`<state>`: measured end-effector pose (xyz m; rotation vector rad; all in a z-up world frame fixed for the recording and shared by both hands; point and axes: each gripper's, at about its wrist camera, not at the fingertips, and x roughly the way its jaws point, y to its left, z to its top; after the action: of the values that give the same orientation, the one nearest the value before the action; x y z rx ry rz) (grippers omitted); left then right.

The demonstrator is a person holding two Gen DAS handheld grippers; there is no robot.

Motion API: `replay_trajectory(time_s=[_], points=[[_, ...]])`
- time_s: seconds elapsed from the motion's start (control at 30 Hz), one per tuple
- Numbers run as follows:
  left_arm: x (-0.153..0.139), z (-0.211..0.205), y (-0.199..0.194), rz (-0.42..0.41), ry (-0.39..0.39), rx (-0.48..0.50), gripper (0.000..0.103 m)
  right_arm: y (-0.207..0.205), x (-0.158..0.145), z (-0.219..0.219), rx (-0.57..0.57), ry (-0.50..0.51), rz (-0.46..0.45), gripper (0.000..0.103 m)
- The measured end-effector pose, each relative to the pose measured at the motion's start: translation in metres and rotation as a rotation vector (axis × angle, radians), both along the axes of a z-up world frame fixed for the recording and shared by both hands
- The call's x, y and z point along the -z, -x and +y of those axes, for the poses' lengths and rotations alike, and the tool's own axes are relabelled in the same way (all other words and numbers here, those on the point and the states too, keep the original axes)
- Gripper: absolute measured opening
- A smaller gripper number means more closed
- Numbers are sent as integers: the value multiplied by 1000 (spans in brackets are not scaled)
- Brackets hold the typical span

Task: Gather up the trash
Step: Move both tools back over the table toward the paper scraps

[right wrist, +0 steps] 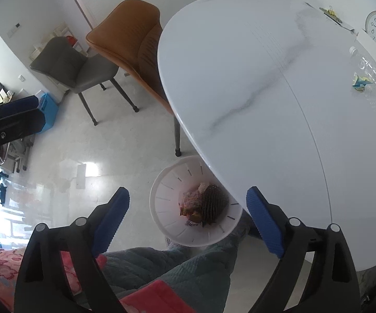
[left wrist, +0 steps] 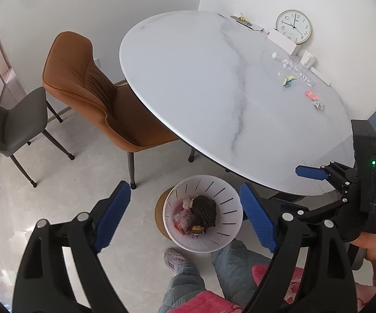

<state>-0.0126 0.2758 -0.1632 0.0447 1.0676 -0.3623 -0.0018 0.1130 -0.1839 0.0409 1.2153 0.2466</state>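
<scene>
Your landmark is the round white marble-look table [left wrist: 214, 83], smooth with grey veins; its near edge is cut off by your grippers in both views. Left of the table sits a tan leather chair [left wrist: 88, 86] with a curved stitched back, and further left of it a grey chair [left wrist: 7, 125], partly out of frame.

Under the table's near rim on the glossy floor stands the white slotted plastic bin [left wrist: 224, 208]. In the right wrist view the tabletop hides part of its rim. Inside the bin lie a dark foam net [left wrist: 204, 210], pinkish wrappers [left wrist: 184, 219] and small bits that are hard to make out.

Your left gripper [left wrist: 185, 216] hangs above the bin, its blue ribbed fingers [left wrist: 113, 216] spread wide apart, holding nothing. Your right gripper [right wrist: 188, 216] is also above the bin, fingers wide apart and bare. In the left view it shows at the table's near right edge, mostly cut off.

On the table's far right side, well apart from both grippers: a clear crushed plastic bottle [left wrist: 294, 70], a yellow-blue crumpled paper [left wrist: 288, 80] just beside it, a pink scrap [left wrist: 311, 95], and a small silvery wad [left wrist: 319, 105]. Behind the table, against the wall, leans a round clock [left wrist: 293, 26], with a white box [left wrist: 283, 40] in front of it.
</scene>
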Motion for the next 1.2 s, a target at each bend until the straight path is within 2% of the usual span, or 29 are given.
replay_trajectory(time_s=[0.1, 0.3, 0.47, 0.67, 0.93, 1.2], points=[[-5, -10, -2, -3, 15, 22, 85, -2, -10, -15, 52, 18, -24, 100], [-19, -46, -13, -37, 47, 96, 90, -4, -32, -69, 171, 48, -70, 100], [-31, -92, -30, -65, 53, 186, 95, -9, -42, -129, 288, 73, -95, 100], [-42, -158, -56, -99, 61, 272, 95, -23, -47, -202, 390, 103, -108, 100], [-41, -251, -100, -99, 86, 352, 95, -53, -52, -288, 436, 116, -125, 100], [-16, -345, -154, -85, 60, 436, 95, -98, -33, -362, 437, 99, -109, 100]])
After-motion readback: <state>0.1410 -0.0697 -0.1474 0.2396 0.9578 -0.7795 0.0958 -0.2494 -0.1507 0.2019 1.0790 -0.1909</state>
